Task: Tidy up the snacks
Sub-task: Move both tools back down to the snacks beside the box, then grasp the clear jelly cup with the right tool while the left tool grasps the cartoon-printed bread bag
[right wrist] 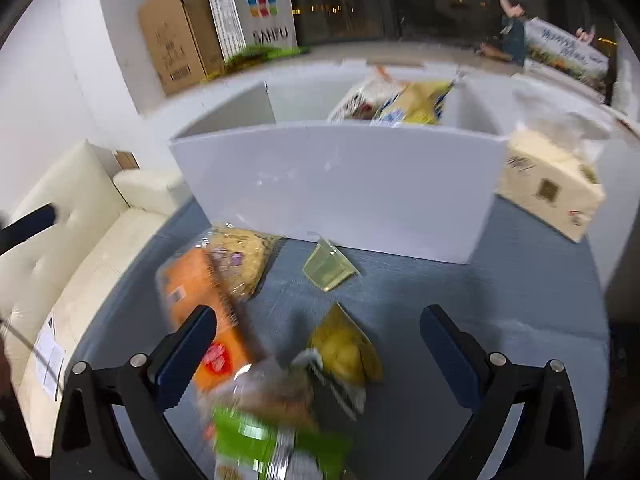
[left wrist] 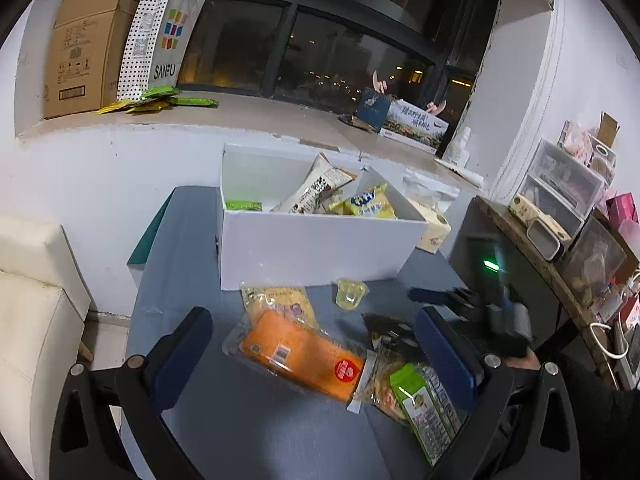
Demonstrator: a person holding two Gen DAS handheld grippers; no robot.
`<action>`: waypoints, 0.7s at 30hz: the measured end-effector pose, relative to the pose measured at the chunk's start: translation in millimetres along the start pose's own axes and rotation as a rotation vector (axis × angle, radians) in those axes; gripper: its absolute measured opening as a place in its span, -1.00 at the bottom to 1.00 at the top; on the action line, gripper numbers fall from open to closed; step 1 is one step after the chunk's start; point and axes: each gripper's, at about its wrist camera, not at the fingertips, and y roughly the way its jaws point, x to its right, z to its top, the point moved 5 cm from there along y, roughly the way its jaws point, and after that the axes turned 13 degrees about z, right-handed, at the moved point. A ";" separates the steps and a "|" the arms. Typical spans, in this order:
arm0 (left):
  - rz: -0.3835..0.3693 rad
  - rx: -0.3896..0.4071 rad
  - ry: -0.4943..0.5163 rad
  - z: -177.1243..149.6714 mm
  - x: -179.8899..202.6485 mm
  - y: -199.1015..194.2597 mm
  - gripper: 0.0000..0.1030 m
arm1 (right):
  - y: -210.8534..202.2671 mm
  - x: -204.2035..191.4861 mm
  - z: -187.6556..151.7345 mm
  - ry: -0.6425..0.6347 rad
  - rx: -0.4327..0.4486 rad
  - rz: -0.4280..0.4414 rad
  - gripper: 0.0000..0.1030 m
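Snacks (right wrist: 276, 432) blurred under right tongs (right wrist: 318, 354); labels unreadable.

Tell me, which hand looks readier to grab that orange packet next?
Probably the left gripper: its open fingers frame the orange packet. For the right gripper, also open, the packet sits off beside one finger.
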 end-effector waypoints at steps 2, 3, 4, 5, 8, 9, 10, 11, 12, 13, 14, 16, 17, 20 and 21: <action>0.011 -0.007 0.008 -3.4 -0.4 2.3 1.00 | 16.3 6.5 4.3 0.012 -0.032 -0.024 1.00; 0.012 -0.013 0.010 -5.4 -0.7 3.6 1.00 | 26.4 10.8 7.4 0.024 -0.049 -0.029 1.00; 0.010 -0.021 0.010 -7.7 -1.3 5.7 1.00 | 31.9 13.2 8.5 0.033 -0.056 -0.030 1.00; 0.011 -0.026 0.009 -9.1 -1.8 7.1 1.00 | 38.8 16.5 11.3 0.042 -0.064 -0.031 1.00; 0.018 -0.044 0.010 -13.1 -3.3 12.9 1.00 | 53.2 24.7 16.2 0.068 -0.091 -0.043 0.89; 0.021 -0.048 0.010 -14.0 -3.5 14.8 1.00 | 58.2 26.9 18.1 0.078 -0.103 -0.037 0.73; 0.023 -0.054 0.012 -15.1 -3.7 17.4 1.00 | 61.1 28.0 19.0 0.077 -0.111 -0.039 0.64; 0.025 -0.059 0.013 -15.6 -3.9 19.6 1.00 | 61.6 27.3 20.8 0.055 -0.108 -0.051 0.42; 0.028 -0.066 0.014 -16.2 -3.6 21.9 1.00 | 62.9 25.1 22.5 0.026 -0.118 -0.055 0.01; 0.033 -0.074 0.017 -17.2 -3.2 25.0 1.00 | 63.4 24.6 22.7 0.017 -0.129 -0.062 -0.03; 0.038 -0.079 0.021 -17.9 -3.2 27.3 1.00 | 62.5 24.7 22.2 0.023 -0.130 -0.055 -0.03; 0.048 -0.093 0.033 -18.5 -1.9 33.9 1.00 | 59.0 22.6 20.3 0.025 -0.124 -0.037 -0.04; 0.054 -0.104 0.038 -18.4 -1.2 37.5 1.00 | 56.5 22.2 19.5 0.020 -0.117 -0.039 -0.04; 0.065 -0.141 0.061 -16.5 4.3 53.8 1.00 | 39.4 20.2 18.1 0.023 -0.080 -0.024 -0.04; 0.070 -0.152 0.073 -15.6 6.3 60.0 1.00 | 27.3 19.5 15.7 0.031 -0.060 -0.006 -0.04</action>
